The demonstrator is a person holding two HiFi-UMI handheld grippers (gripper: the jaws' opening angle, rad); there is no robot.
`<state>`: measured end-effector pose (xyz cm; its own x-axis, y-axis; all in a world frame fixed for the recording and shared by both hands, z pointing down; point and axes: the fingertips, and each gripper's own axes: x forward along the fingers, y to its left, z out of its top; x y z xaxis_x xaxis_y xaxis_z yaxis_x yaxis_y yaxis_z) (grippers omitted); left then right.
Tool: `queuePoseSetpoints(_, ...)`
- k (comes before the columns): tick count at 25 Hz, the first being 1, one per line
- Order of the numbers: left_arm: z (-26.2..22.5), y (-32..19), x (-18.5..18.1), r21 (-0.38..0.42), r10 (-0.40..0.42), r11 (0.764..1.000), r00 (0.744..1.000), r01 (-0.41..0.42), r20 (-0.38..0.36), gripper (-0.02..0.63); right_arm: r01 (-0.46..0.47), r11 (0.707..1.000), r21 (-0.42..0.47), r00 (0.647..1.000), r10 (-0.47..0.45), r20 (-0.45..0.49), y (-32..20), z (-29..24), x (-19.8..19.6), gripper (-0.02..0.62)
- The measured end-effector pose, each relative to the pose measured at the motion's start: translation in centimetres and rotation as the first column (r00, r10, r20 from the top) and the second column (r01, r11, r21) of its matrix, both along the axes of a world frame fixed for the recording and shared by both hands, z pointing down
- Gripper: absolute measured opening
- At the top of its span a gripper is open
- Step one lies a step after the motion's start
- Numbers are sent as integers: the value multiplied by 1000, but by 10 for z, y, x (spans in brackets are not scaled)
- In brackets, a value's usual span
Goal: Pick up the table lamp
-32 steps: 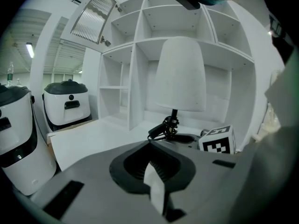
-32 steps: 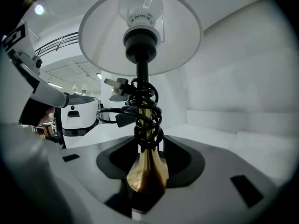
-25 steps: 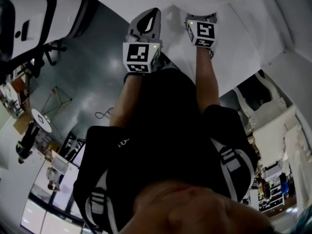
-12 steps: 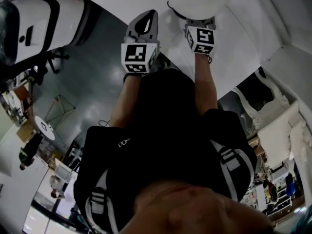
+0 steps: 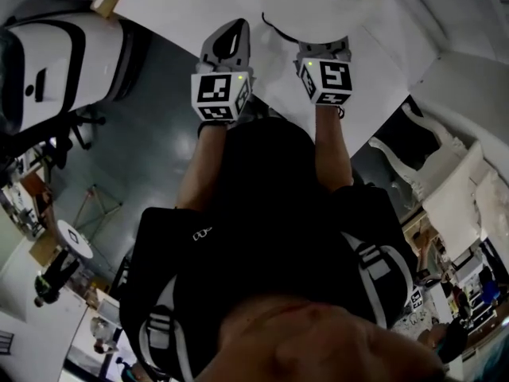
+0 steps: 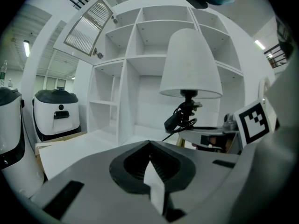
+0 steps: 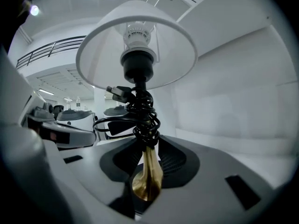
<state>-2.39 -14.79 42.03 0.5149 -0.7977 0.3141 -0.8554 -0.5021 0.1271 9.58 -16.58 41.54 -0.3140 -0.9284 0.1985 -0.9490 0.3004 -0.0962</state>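
The table lamp has a white shade (image 7: 140, 45), a black socket with a bundled black cord (image 7: 142, 118) and a brass stem (image 7: 148, 178). My right gripper (image 7: 147, 171) is shut on that brass stem; its jaws have just been closing on it. The lamp stands upright in the grip. In the head view the shade (image 5: 318, 2) sits just beyond the right gripper (image 5: 324, 50). The left gripper view shows the lamp (image 6: 190, 64) to the right, carried by the right gripper (image 6: 208, 132). My left gripper (image 6: 150, 146) is shut on nothing, beside the lamp on its left (image 5: 231, 34).
A white shelf unit (image 6: 140, 69) with open cubbies stands ahead. Below the grippers is a white table (image 5: 382, 94). White machines (image 5: 56, 62) stand on the grey floor to the left. An ornate white chair (image 5: 413, 150) is at the right.
The right gripper has risen with the lamp, and more of the shade shows at the top of the head view. The left gripper has risen a little beside it.
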Motion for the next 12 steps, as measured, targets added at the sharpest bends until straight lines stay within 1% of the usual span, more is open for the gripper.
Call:
queuePoseSetpoints(5,-27,-3,-2,36,13,999,999,-11,-37,9,-33,998,52,999,31,30,13,-50,1,121)
queuePoseSetpoints(12,-71,-15,-5,114,46,993,995,-36,-84,9,-54,992,110,998,51,29,29,-104,-5,120)
